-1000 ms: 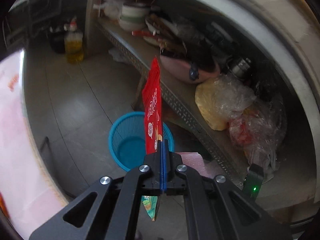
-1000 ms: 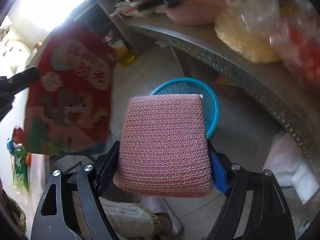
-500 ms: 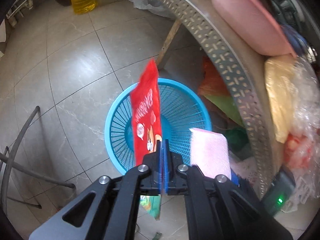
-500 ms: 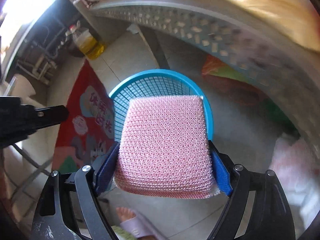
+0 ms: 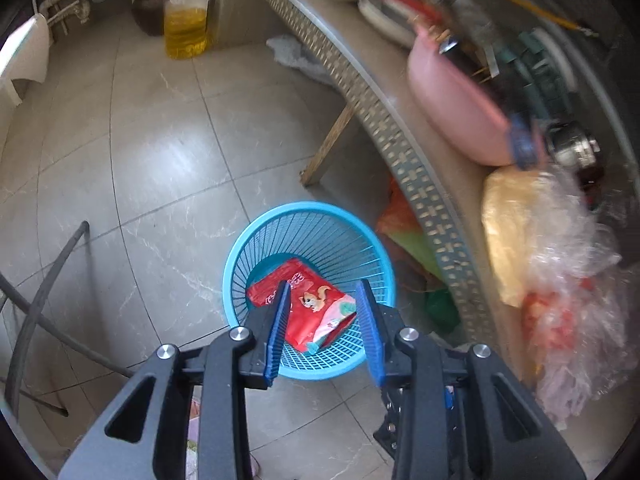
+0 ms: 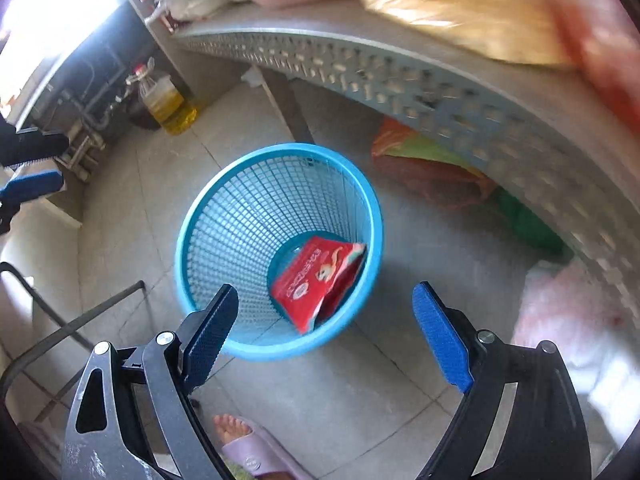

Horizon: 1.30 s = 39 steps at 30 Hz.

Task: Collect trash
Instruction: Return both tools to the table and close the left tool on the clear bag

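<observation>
A blue mesh waste basket stands on the tiled floor beside a metal shelf; it also shows in the right wrist view. A red snack wrapper lies at its bottom, seen in the right wrist view too. My left gripper is open and empty, just above the basket's near side. My right gripper is wide open and empty above the basket's near rim. The pink sponge is not visible in either view. The left gripper's fingers show at the left edge of the right wrist view.
A perforated metal shelf runs along the right, holding a pink basin, bowls and plastic bags. An oil bottle stands on the floor at the back. A dark metal frame is at left. A slippered foot is below.
Both grippers opened over the basket. The red wrapper dropped from the left gripper into the basket. The pink sponge left the right gripper and is out of sight.
</observation>
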Motion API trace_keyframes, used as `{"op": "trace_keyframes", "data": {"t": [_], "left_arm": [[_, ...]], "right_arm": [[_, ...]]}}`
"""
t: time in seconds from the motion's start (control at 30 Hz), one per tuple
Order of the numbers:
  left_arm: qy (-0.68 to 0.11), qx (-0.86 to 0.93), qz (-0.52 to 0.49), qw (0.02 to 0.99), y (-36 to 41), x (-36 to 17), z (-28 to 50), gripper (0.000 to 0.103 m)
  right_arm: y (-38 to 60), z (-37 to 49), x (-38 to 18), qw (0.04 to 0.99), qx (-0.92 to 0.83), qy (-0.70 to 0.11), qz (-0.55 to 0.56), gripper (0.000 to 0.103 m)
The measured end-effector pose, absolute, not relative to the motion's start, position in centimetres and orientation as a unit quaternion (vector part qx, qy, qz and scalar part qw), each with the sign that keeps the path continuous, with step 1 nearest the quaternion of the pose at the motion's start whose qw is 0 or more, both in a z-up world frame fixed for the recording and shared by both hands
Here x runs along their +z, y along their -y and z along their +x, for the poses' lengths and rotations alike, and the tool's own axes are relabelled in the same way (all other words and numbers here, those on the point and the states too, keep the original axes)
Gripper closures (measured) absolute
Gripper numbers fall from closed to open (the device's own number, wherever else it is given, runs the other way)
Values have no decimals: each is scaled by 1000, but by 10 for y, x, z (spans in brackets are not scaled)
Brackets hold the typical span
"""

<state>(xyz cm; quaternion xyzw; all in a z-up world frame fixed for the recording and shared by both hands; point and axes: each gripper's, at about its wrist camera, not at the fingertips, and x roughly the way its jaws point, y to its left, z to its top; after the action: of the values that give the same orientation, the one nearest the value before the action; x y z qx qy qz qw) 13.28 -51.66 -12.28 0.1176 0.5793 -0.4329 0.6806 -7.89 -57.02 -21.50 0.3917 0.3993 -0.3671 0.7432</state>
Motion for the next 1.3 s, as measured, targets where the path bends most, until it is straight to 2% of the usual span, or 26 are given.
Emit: {"op": "trace_keyframes", "data": {"t": [0.23,0.3,0.5,0.63,0.83,1.0,1.3], "left_arm": [[-525,-484,96,693,452,-43,99,64],[-505,-497,96,699,427,-21,87,59],[-432,-508,73,742,315,38,61,43],[-392,-487,64,778,234,58,54,39],[-379,-402,11,834,110,57,61,37],[-365,-313,-77,873,8,44,73,37],[-399,-236,-145,874,-84,6,157,38]], "right_arm": [[530,-97,-174,774,-349,-381,366,18],[521,-101,-157,789,-338,-373,353,18],[495,-92,-97,841,-284,-348,302,17],[476,-79,-63,868,-235,-330,286,17],[441,-60,-29,897,-154,-321,263,17],[406,-34,-15,905,-99,-335,245,17],[340,22,0,902,-16,-366,227,17]]}}
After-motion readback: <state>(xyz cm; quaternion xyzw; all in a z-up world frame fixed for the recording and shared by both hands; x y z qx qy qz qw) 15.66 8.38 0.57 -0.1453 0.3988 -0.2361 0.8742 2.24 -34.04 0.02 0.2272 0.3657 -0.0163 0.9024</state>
